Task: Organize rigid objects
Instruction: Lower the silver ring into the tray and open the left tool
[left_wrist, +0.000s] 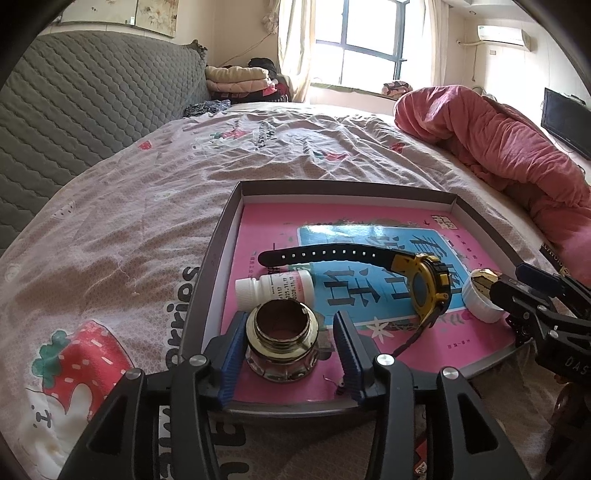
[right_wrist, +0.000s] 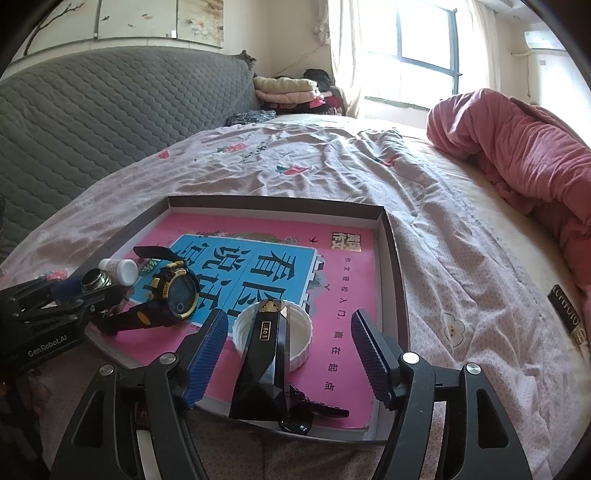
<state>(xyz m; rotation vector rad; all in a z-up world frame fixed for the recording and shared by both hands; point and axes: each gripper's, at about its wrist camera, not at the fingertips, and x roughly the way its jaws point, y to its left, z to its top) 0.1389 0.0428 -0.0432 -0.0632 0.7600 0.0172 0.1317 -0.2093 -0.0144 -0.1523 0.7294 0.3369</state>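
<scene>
**Both claws apart over tray on bed**

Shallow tray (right_wrist: 388, 236) sits on the bedsheet (left_wrist: 147, 206), pink book (right_wrist: 343, 295) lining its floor. L gripper (left_wrist: 291, 354): jaws apart w/ glass jar (left_wrist: 281, 339) upright between them, left pad touching or nearly so, right pad clear. R gripper (right_wrist: 290, 350): jaws wide apart, black faceted piece (right_wrist: 264, 365) btwn them, leaning on white lid (right_wrist: 299, 339), no pad contact. Watch (left_wrist: 430, 291) & pill bottle (left_wrist: 275, 288) lie just beyond the jar.
</scene>
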